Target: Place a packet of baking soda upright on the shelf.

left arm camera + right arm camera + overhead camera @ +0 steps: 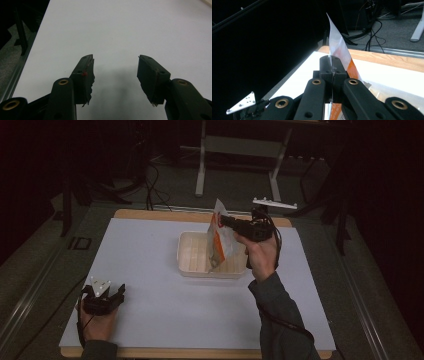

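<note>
While the right gripper (226, 221) is clamped on the plastic bag's (218, 240) top edge above the tray (192, 251), slippage is judged possible; the left gripper (115, 72) rests open, empty.

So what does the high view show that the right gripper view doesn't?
The high view alone shows the shallow plastic tray under the hanging bag, the person's right hand and the left hand. The right gripper view alone shows, close up, the right claw with its jaws pinched together on the bag's edge. Both share the clear and orange bag, the white table sheet, the left claw at the near corner, and floor cables.
</note>
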Tool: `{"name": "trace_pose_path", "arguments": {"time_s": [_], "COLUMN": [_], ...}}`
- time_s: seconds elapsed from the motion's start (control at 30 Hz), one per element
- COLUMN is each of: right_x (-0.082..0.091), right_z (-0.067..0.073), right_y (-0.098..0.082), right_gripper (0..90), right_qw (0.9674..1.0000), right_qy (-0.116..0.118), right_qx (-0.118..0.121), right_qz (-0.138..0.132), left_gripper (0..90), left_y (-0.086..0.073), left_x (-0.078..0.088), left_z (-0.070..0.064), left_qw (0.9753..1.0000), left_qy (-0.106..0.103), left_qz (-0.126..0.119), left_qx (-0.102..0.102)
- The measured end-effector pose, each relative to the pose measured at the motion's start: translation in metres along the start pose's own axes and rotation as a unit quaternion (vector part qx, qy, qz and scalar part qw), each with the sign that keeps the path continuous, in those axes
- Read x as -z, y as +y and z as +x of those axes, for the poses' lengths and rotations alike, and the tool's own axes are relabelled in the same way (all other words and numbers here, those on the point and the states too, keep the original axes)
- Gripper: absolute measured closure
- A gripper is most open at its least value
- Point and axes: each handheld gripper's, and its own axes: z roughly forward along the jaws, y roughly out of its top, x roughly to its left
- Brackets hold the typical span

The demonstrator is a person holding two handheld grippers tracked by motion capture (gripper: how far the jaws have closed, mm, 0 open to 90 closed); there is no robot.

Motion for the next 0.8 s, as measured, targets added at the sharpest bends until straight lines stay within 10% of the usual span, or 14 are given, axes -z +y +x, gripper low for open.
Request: {"name": "trace_pose_path", "arguments": {"time_s": [0.8], "right_x": [-0.025], "right_z": [-0.010], "right_y": [-0.008], "right_gripper": [90.0], "right_qw": [0.9993], "right_qy": [-0.032], "right_qx": [-0.007], "right_qz": [-0.020], "left_gripper": [46.8], "left_y": [0.000], "left_x": [0.000], "left_z": [-0.001], "left_qw": [1.0000], "left_qy": [0.000], "left_qz": [-0.002], "left_qx": [-0.001]}}
